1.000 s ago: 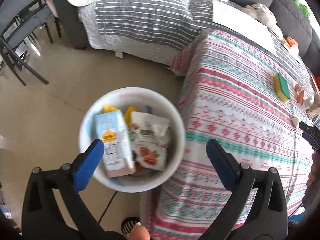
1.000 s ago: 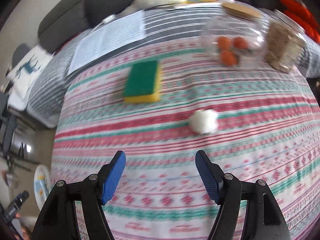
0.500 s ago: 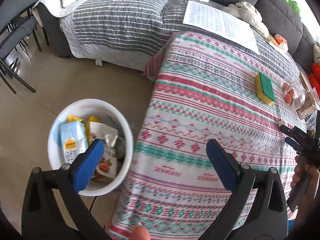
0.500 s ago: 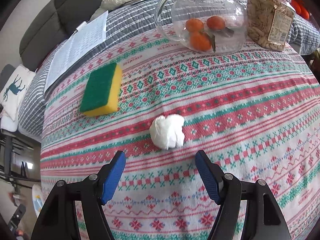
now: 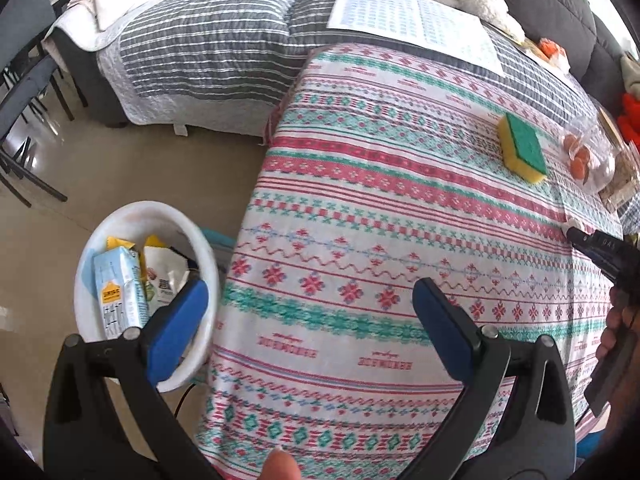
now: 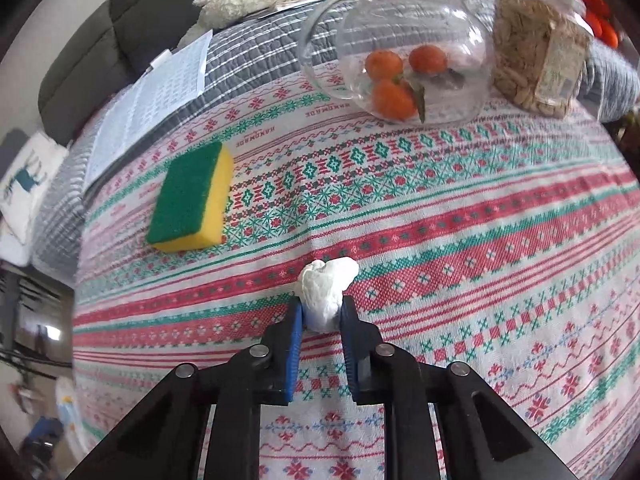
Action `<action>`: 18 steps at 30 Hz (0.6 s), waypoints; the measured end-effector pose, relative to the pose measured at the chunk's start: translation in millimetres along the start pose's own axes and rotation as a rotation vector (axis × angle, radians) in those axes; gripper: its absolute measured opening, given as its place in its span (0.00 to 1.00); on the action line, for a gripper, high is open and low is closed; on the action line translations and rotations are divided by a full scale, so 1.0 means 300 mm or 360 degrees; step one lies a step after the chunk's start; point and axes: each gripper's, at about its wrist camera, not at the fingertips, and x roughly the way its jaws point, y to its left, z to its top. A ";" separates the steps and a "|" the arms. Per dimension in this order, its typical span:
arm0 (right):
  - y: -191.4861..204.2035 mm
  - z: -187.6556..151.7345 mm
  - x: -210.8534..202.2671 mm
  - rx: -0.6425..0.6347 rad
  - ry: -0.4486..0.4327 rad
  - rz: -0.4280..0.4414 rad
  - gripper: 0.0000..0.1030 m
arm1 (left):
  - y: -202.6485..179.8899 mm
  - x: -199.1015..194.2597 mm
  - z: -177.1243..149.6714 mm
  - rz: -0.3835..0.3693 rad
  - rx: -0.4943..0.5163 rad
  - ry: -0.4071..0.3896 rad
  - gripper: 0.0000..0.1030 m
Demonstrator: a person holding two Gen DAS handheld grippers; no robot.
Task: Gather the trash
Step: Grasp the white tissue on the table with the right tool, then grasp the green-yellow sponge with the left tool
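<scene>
Since half a second ago, the right gripper [image 6: 320, 312] has been clenched on the crumpled tissue [image 6: 326, 292], which lies on the tablecloth [image 6: 480, 240]. A sponge [image 6: 190, 198] is seen beyond the tissue to the left, a glass jar [image 6: 400, 48] of oranges beyond it to the right. The left gripper [image 5: 310, 306] is held wide apart, a white bin [image 5: 120, 220] of wrappers showing on the floor beside the table.

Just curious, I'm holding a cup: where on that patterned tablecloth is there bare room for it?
Free: the broad near stretch between the green-and-yellow sponge and the table's front edge. Crowded: the far corner with the round glass jar of oranges and the clear jar of seeds.
</scene>
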 end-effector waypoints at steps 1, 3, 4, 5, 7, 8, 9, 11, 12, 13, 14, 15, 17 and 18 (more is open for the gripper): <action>-0.016 0.000 -0.009 0.0037 0.0005 0.0036 0.17 | -0.017 0.000 0.002 -0.0003 0.0007 -0.0007 0.99; -0.049 -0.005 -0.029 0.0103 0.0022 0.0079 0.17 | -0.075 -0.008 0.027 -0.0012 0.0055 -0.0021 0.99; -0.065 -0.006 -0.040 0.0124 0.0031 0.0096 0.17 | -0.108 -0.019 0.044 -0.0009 0.0087 -0.0058 0.99; -0.078 -0.006 -0.049 0.0134 0.0035 0.0110 0.17 | -0.139 -0.027 0.058 -0.0005 0.0115 -0.0093 0.99; -0.104 -0.003 -0.071 0.0142 0.0026 0.0117 0.17 | -0.215 -0.037 0.086 -0.0018 0.0170 -0.0140 0.99; -0.120 -0.001 -0.084 0.0146 0.0016 0.0116 0.17 | -0.268 -0.032 0.104 -0.0039 0.0202 -0.0148 0.99; -0.132 0.000 -0.094 0.0150 0.0012 0.0114 0.17 | -0.311 -0.023 0.115 -0.0052 0.0228 -0.0147 0.99; -0.160 0.001 -0.112 0.0162 0.0007 0.0118 0.17 | -0.413 0.007 0.137 -0.0066 0.0294 -0.0147 0.99; -0.170 -0.002 -0.124 0.0169 0.0006 0.0121 0.17 | -0.467 0.025 0.145 -0.0077 0.0327 -0.0148 0.99; -0.183 -0.003 -0.136 0.0172 0.0005 0.0128 0.17 | -0.509 0.043 0.154 -0.0084 0.0350 -0.0146 0.99; -0.192 -0.002 -0.148 0.0164 -0.0002 0.0136 0.17 | -0.540 0.058 0.161 -0.0089 0.0366 -0.0145 0.99; -0.200 -0.002 -0.157 0.0152 -0.0011 0.0134 0.17 | -0.581 0.078 0.171 -0.0093 0.0383 -0.0145 0.99; -0.211 0.008 -0.182 0.0100 -0.0049 0.0090 0.17 | -0.634 0.102 0.182 -0.0101 0.0393 -0.0151 0.99; -0.216 0.013 -0.188 0.0078 -0.0069 0.0065 0.17 | -0.656 0.111 0.189 -0.0106 0.0392 -0.0150 0.99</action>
